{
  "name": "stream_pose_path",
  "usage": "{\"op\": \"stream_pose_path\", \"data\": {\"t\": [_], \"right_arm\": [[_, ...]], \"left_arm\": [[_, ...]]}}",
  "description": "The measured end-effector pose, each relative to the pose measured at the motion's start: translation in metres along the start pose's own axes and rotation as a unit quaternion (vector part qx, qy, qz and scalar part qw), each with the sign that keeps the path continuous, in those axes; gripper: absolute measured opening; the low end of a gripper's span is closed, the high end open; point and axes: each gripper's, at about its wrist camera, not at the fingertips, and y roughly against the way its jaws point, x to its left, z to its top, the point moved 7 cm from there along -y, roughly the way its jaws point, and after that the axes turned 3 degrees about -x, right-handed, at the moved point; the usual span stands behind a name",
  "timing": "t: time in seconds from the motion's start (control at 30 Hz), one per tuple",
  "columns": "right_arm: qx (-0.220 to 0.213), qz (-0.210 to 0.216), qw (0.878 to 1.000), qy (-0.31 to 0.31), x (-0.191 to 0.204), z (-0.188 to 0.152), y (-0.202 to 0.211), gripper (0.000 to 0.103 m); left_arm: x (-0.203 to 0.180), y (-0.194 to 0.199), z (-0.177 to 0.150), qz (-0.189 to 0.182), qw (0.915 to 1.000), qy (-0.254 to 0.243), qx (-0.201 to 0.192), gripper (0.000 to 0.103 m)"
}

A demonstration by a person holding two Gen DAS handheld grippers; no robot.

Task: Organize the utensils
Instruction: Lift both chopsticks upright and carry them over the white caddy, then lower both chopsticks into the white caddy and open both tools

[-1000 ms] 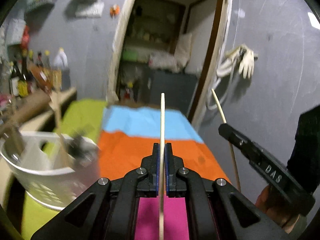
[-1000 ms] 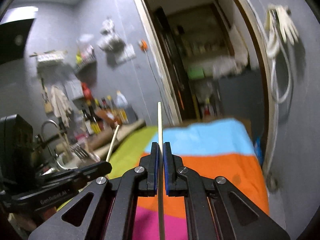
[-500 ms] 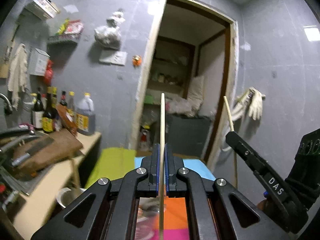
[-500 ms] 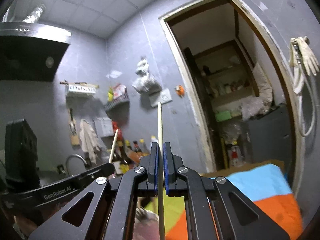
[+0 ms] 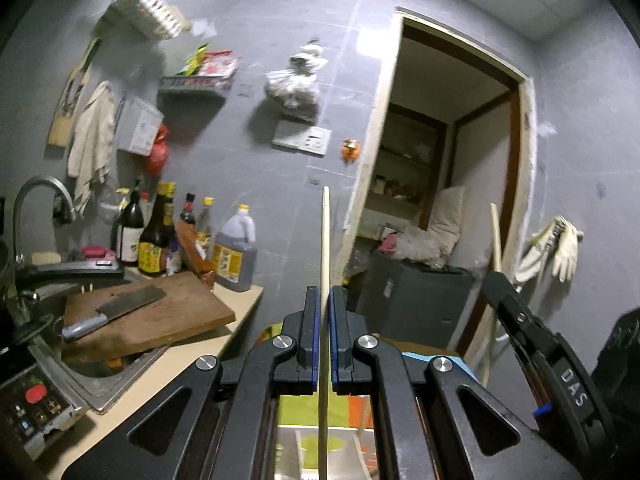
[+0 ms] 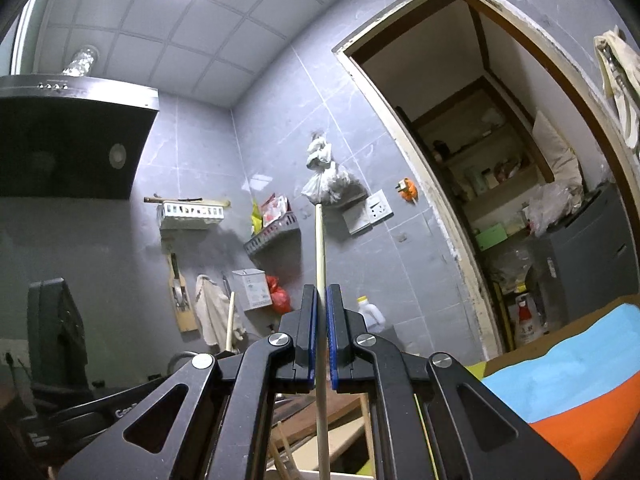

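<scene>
In the left wrist view my left gripper (image 5: 324, 294) is shut on a pale wooden chopstick (image 5: 325, 240) that points up past its fingers toward the grey wall. My right gripper (image 6: 321, 290) is shut on a second chopstick (image 6: 319, 248), tilted toward the wall shelves. The right gripper (image 5: 496, 284) also shows side-on at the right of the left wrist view, with its chopstick (image 5: 496, 232) sticking up. At the left of the right wrist view the left gripper's chopstick (image 6: 230, 320) is visible.
On the left counter lie a wooden cutting board (image 5: 168, 316) with a cleaver (image 5: 116, 308), several bottles (image 5: 160, 240) and a sink tap (image 5: 40, 196). A white wall rack (image 6: 192, 214) hangs under the range hood (image 6: 68, 136). A doorway (image 5: 440, 200) and the coloured tablecloth (image 6: 580, 384) lie right.
Both grippers have swung up and leftward, from the coloured table and white basket toward the wall and counter. Each chopstick stays clamped between the fingers.
</scene>
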Motion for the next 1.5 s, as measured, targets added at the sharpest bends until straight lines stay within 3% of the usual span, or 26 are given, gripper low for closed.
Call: {"op": "stream_pose_path", "data": {"t": [0.17, 0.5, 0.83, 1.13, 1.5], "right_arm": [[-0.007, -0.013, 1.000, 0.023, 0.003, -0.012, -0.006, 0.003], [-0.005, -0.049, 0.995, 0.091, 0.009, -0.041, -0.017, 0.003], [-0.007, -0.062, 0.993, 0.104, 0.004, -0.053, -0.016, 0.003], [-0.001, -0.065, 0.994, 0.085, -0.008, -0.055, -0.016, 0.003], [0.015, -0.064, 0.994, 0.082, -0.011, -0.064, -0.015, 0.003]], "left_arm": [[0.021, -0.009, -0.005, 0.008, 0.9998, 0.019, -0.005, 0.002], [0.027, -0.016, -0.020, 0.011, 0.9991, 0.019, -0.035, 0.002], [0.036, -0.013, -0.028, 0.005, 0.9973, 0.044, -0.058, 0.002], [0.031, -0.018, -0.043, 0.024, 0.9972, 0.043, -0.057, 0.002], [0.025, -0.028, -0.065, 0.018, 0.9991, 0.028, -0.026, 0.003]]}}
